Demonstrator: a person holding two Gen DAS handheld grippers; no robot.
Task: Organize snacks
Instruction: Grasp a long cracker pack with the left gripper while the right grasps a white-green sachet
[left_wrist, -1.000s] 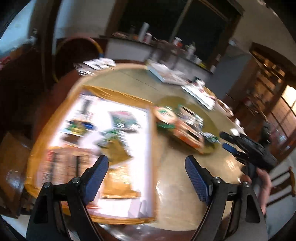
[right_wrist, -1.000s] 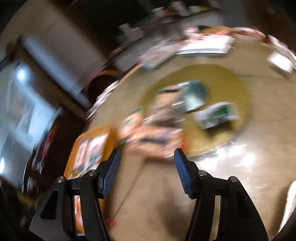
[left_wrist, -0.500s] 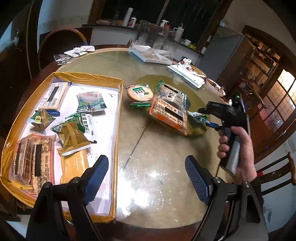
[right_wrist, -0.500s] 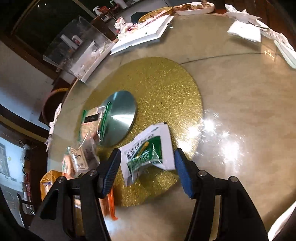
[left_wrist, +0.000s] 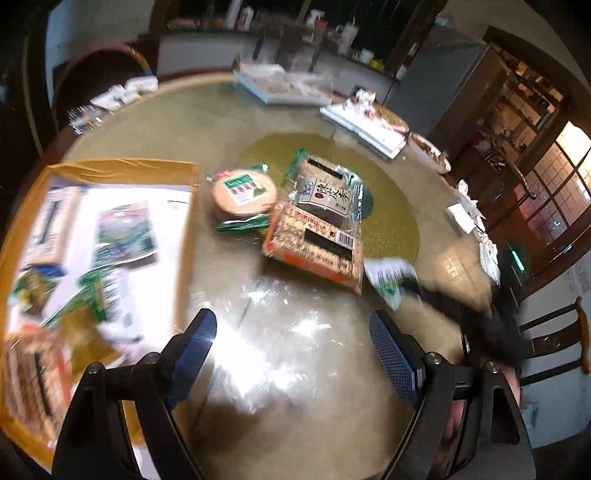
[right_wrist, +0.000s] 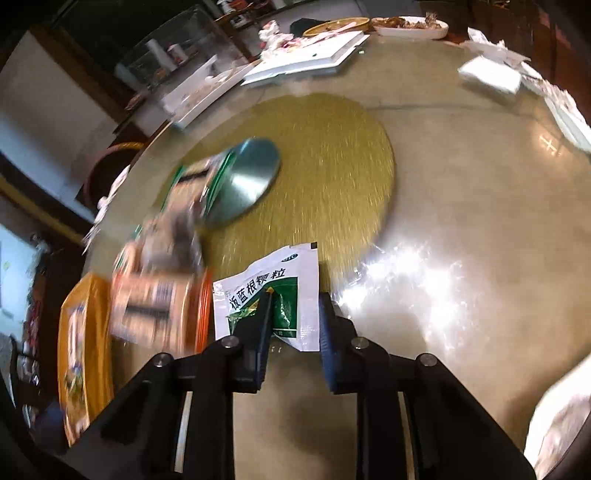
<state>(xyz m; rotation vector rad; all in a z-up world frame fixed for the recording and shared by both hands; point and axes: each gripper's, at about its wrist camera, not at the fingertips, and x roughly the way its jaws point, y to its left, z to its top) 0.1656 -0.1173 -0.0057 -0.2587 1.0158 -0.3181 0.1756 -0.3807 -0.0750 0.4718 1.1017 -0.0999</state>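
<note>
My right gripper (right_wrist: 293, 314) is shut on a white-and-green sachet (right_wrist: 269, 291) at the near edge of the gold turntable (right_wrist: 332, 147); the sachet also shows in the left wrist view (left_wrist: 388, 277), with the blurred right gripper (left_wrist: 417, 288) on it. My left gripper (left_wrist: 291, 343) is open and empty above the glass table, between the orange tray (left_wrist: 122, 164) of snacks and the pile. The pile holds an orange cracker pack (left_wrist: 314, 243), a dark-labelled pack (left_wrist: 325, 192) and a round biscuit pack (left_wrist: 243, 192).
White trays and plates (left_wrist: 362, 125) lie at the table's far side, napkins (right_wrist: 491, 70) at the right rim. A steel disc (right_wrist: 243, 181) sits on the turntable. A chair (left_wrist: 554, 336) stands at the right. The tray holds several snack packs (left_wrist: 122, 232).
My right gripper has closed on the white-and-green sachet that lay between its open jaws. My left gripper stays open and has shifted a little toward the snack pile.
</note>
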